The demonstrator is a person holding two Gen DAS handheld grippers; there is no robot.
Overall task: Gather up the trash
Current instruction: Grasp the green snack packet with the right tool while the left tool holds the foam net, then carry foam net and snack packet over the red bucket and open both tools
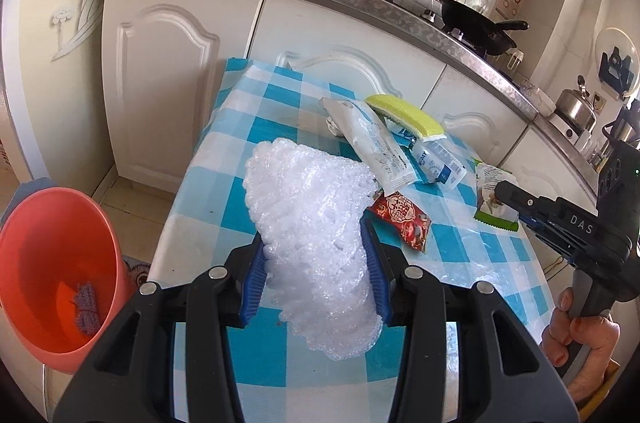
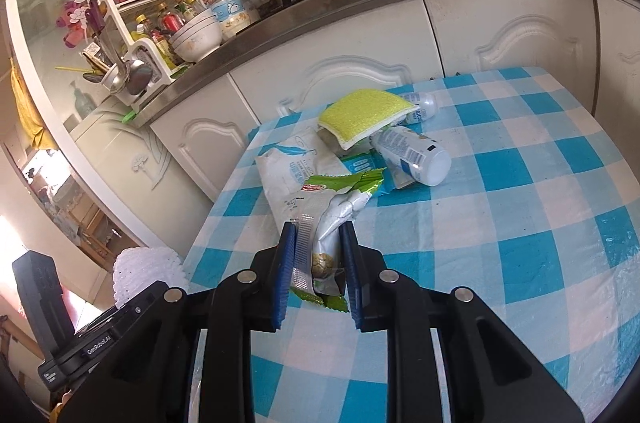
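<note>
Kitchen cabinets back a small table (image 1: 280, 111) under a blue-checked cloth, and the trash lies heaped on it. Both grippers already carry a piece. The left gripper (image 1: 316, 243) has its jaws part-way closed on a wad of bubble wrap (image 1: 308, 207), which bulges out above and below the blue pads. The right gripper (image 2: 316, 235) has its jaws drawn narrow on a green wrapper (image 2: 340, 199), pinched near one end with the rest sticking forward over the cloth.

Left on the table, near the far edge, are a white pouch (image 1: 372, 143), a red packet (image 1: 404, 219) just beside the bubble wrap, a bottle (image 2: 412, 155) on its side, a second small bottle (image 2: 420, 105) behind it, and a yellow sponge (image 2: 366, 115) resting on top of the heap.

An orange bin (image 1: 52, 255) stands on the floor beside the table's left side, with something purple at its bottom.

Judging by this, the step in hand is carrying grasped pieces to the bin. The next move calls for swinging the left load out over the bin's mouth before opening, then the right; the light wrap may cling to the pads.
</note>
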